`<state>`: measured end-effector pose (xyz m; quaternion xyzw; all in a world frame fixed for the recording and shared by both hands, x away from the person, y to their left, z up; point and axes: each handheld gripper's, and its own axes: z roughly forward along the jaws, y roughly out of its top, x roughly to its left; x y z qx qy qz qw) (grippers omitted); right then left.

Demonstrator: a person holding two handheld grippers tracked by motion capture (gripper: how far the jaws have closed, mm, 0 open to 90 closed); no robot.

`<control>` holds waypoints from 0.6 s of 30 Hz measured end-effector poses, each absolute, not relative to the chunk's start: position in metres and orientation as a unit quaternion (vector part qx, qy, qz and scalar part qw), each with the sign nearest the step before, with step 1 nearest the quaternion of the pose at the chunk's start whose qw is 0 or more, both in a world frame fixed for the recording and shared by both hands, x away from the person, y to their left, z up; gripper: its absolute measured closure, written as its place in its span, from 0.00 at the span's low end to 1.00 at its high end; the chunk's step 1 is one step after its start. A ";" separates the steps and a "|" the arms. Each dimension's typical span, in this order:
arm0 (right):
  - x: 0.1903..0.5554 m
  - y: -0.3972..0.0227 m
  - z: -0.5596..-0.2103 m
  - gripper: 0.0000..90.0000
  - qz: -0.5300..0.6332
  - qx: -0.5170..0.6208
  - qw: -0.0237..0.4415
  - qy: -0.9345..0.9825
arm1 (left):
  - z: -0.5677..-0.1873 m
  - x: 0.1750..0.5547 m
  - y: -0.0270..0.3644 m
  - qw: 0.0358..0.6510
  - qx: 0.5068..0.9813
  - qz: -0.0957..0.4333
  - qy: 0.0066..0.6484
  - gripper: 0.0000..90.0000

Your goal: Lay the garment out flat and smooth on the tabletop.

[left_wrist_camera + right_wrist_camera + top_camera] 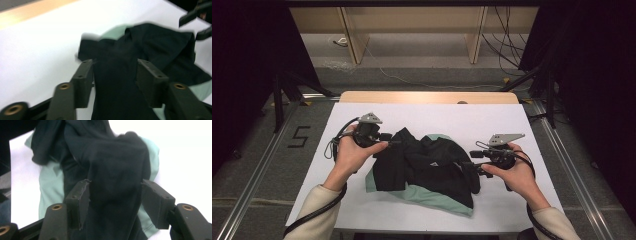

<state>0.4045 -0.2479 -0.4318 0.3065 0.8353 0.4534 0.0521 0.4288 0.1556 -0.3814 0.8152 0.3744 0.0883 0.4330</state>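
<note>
On the white table [362,210], seen from the high view, the person's left hand [349,155] comes in from the near left edge and holds the left gripper [388,143] at the left end of a crumpled black and mint-green garment [427,167]. In the left gripper view a black fold of the garment [117,82] runs up between the two black jaws, which stand parted with the cloth filling most of the gap; the picture is blurred, and I cannot tell whether the pads press on the cloth or merely flank it. The garment lies bunched in the middle of the table, mostly black on top, with mint-green fabric showing along its near edge and at its far side. To the right, the person's right hand [517,172] holds the right gripper [468,162] at the garment's right end, where a black sleeve hangs towards the near side. In the right gripper view a thick black fold of the garment [115,182] sits between the spread jaws, close against both pads, though a firm grip cannot be told.
</note>
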 end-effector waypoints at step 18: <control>0.411 -0.244 -0.427 0.41 0.452 0.323 0.049 0.830 | -0.394 0.425 0.124 0.412 0.840 0.096 0.340 0.34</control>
